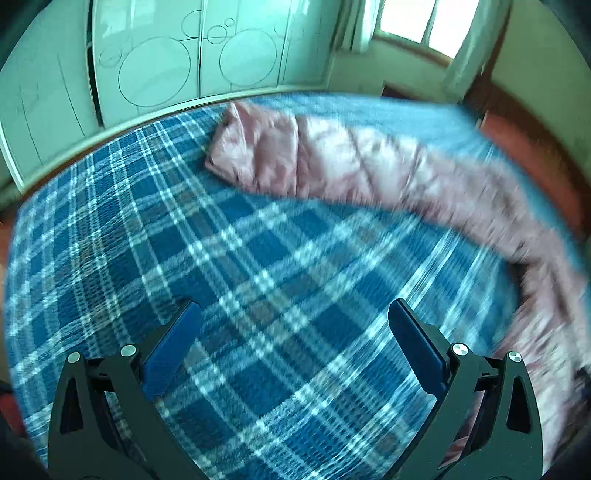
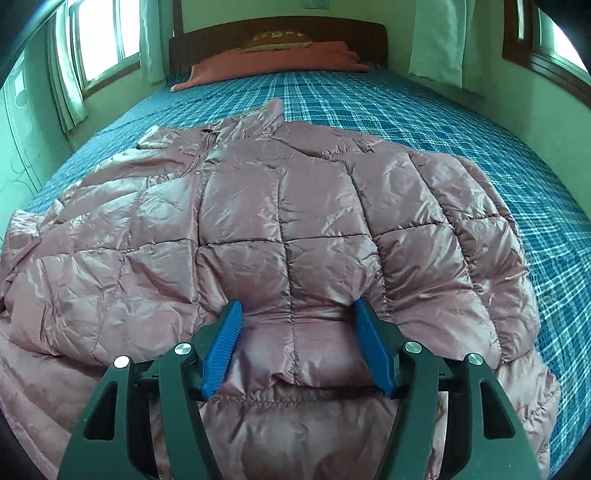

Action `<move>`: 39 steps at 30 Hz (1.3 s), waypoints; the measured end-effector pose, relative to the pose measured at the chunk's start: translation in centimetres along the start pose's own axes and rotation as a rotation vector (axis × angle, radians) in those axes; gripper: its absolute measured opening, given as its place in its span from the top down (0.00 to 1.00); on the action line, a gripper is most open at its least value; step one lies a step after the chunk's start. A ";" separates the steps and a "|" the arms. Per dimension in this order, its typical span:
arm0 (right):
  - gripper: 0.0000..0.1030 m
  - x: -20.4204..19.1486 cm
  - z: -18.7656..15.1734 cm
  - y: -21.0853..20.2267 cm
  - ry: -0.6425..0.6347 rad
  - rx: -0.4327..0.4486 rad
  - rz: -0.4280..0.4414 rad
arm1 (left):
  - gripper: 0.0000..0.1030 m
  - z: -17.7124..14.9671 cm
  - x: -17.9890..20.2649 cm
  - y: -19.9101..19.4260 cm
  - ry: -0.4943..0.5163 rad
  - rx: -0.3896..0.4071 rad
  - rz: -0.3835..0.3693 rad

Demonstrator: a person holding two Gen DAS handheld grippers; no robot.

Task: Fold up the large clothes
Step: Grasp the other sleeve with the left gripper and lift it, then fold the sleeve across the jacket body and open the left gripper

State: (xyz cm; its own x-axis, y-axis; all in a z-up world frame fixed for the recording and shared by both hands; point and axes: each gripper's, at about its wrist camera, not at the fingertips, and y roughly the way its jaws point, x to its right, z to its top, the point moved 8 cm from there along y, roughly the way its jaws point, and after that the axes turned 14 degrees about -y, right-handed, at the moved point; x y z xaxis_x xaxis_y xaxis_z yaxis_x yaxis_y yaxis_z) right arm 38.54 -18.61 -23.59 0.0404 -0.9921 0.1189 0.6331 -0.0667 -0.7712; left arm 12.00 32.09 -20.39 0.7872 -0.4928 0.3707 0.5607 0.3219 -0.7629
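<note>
A shiny pink quilted puffer jacket point(image 2: 280, 221) lies spread on the bed, collar toward the headboard. My right gripper point(image 2: 297, 310) is open, its blue fingers point(image 2: 223, 347) set on either side of a puffed fold of the jacket's near part, pressing into it. My left gripper point(image 1: 293, 314) is open and empty above the blue plaid bedspread point(image 1: 184, 240). In the left wrist view the jacket's sleeve point(image 1: 288, 155) stretches across the bed to the right, blurred by motion.
The bed has a blue plaid cover point(image 2: 424, 110), an orange pillow point(image 2: 280, 61) and a dark wooden headboard point(image 2: 332, 33). White wardrobe doors point(image 1: 159, 62) stand beyond the bed's far side. Windows with curtains point(image 2: 74, 62) are left and right.
</note>
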 end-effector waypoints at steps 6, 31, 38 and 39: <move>0.38 0.1 -0.3 -0.3 0.006 0.012 0.006 | 0.18 5.2 -2.1 3.4 -0.151 0.002 -0.116; 0.33 0.1 -0.4 -0.7 0.012 0.023 -0.003 | 0.93 8.6 10.4 1.7 0.044 0.162 -0.252; 0.33 0.8 -0.3 -1.7 0.051 0.023 0.014 | 0.93 2.9 19.2 -0.9 0.214 0.111 -0.349; 0.33 1.1 -0.4 -2.1 0.060 0.026 0.013 | 0.93 1.8 20.2 -1.5 0.238 0.109 -0.361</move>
State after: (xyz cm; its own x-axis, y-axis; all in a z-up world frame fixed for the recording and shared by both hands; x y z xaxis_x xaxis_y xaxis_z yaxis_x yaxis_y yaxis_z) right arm 36.91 -19.58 -22.11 0.0029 -0.9975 0.0710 0.6529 -0.0519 -0.7556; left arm 27.53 23.10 -10.81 0.4621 -0.7578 0.4608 0.8225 0.1718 -0.5422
